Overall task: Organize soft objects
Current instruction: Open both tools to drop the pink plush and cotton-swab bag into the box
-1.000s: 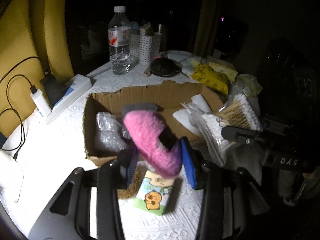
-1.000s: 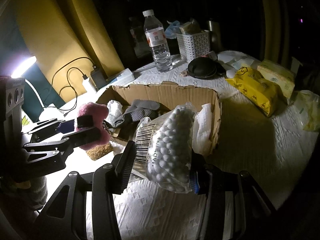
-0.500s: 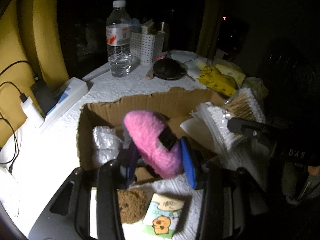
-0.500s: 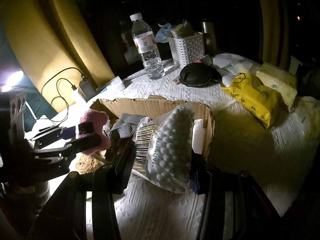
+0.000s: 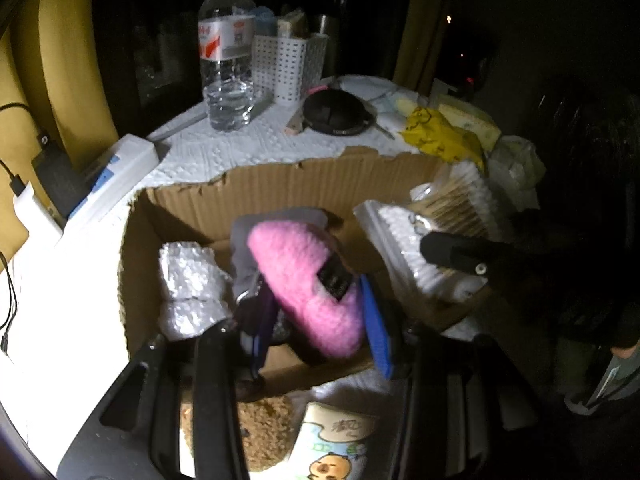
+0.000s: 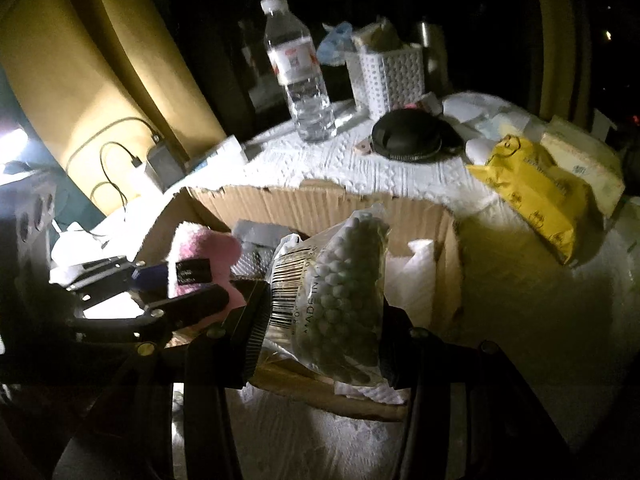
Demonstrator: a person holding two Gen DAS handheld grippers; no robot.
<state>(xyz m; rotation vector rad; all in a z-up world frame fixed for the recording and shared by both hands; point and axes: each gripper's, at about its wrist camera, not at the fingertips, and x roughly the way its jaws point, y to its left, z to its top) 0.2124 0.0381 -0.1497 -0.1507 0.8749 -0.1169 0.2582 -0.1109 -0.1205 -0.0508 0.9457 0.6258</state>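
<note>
My left gripper [image 5: 316,320] is shut on a fluffy pink item [image 5: 308,284] with a black label, held over the open cardboard box [image 5: 280,188]. It also shows at the left of the right wrist view [image 6: 200,256]. My right gripper [image 6: 320,320] is shut on a clear bag of cotton swabs [image 6: 340,300], held over the box's [image 6: 320,200] near right part. That bag shows in the left wrist view [image 5: 436,240]. Bubble wrap [image 5: 188,284] and a grey cloth [image 5: 248,240] lie in the box.
A brown sponge [image 5: 260,428] and a cartoon tissue pack [image 5: 332,444] lie in front of the box. Behind it stand a water bottle [image 6: 298,76], a white basket [image 6: 390,76], a black round case [image 6: 408,140] and a yellow pack [image 6: 536,192]. Chargers and cables [image 6: 156,160] lie left.
Both grippers have moved forward over the box with their loads. The pink item now hangs above the box's inside rather than its front edge.
</note>
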